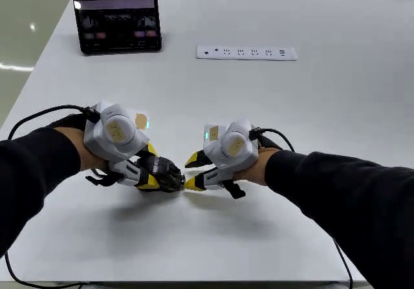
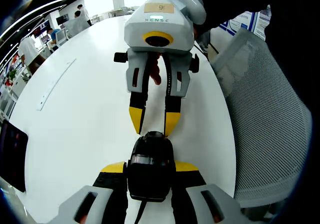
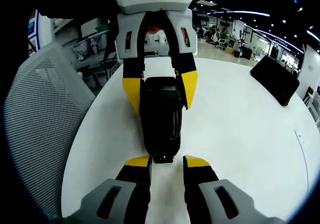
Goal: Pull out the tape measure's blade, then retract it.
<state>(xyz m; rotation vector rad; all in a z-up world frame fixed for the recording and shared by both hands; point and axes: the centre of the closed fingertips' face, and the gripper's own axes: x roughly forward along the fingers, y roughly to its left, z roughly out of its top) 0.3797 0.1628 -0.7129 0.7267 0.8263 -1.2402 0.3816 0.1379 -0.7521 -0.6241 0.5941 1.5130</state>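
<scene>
A black tape measure [image 1: 165, 172] rests just above the white table [image 1: 291, 108], with my left gripper [image 1: 152, 167] shut on its body. In the left gripper view the case [image 2: 150, 170] sits between my yellow fingertips [image 2: 114, 167]. My right gripper [image 1: 194, 172] faces it from the right, open, its yellow tips on either side of the case's front end. In the right gripper view the tape measure [image 3: 161, 116] points at my right gripper [image 3: 167, 162], its end at the gap between the tips. No blade is drawn out.
A dark tablet [image 1: 118, 22] stands at the back left and a white power strip [image 1: 247, 52] lies at the back middle. A grey mesh chair [image 2: 270, 114] stands beside the table's near edge. A black cable [image 1: 39, 116] trails from the left gripper.
</scene>
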